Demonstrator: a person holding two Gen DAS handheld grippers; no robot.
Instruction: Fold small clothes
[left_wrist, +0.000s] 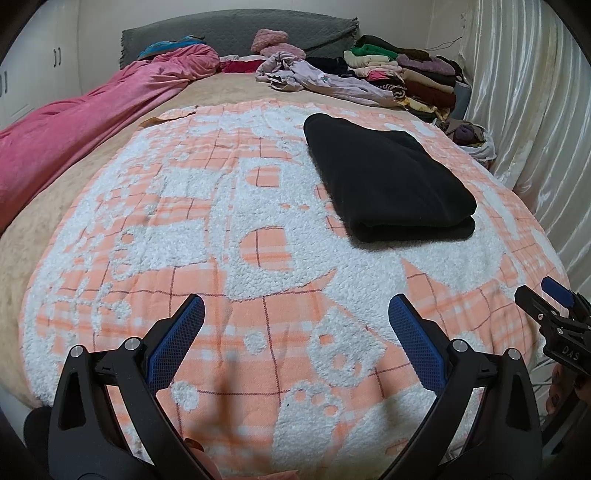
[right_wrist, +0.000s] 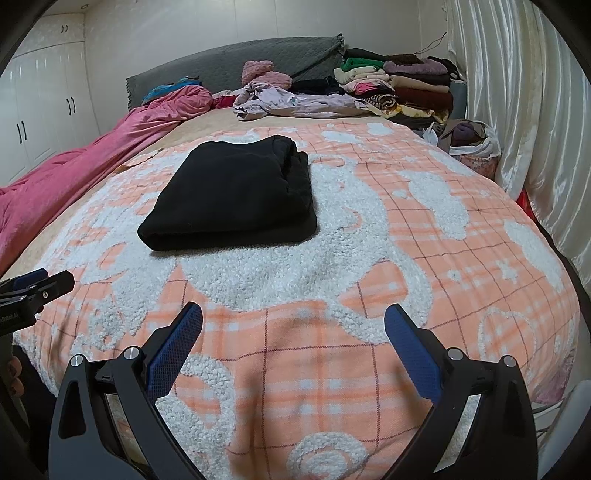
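A black garment (right_wrist: 229, 195) lies folded mid-blanket (right_wrist: 406, 258). Both the left gripper (left_wrist: 295, 321) and right gripper (right_wrist: 293, 325) hover spread and empty; unfolded clothes (right_wrist: 295, 99) wait near the headboard.

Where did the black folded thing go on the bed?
The black folded garment lies on the orange-and-white blanket, ahead of both open grippers: right of center in the left wrist view, left of center in the right wrist view. The lilac crumpled clothes lie beyond it.

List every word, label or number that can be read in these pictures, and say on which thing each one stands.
"DAS": white letters on the black body of the right tongs, seen in the left wrist view.
White lettering on the black body of the left tongs, at the right wrist view's left edge: cut off and too blurred to read.
No other text shows.
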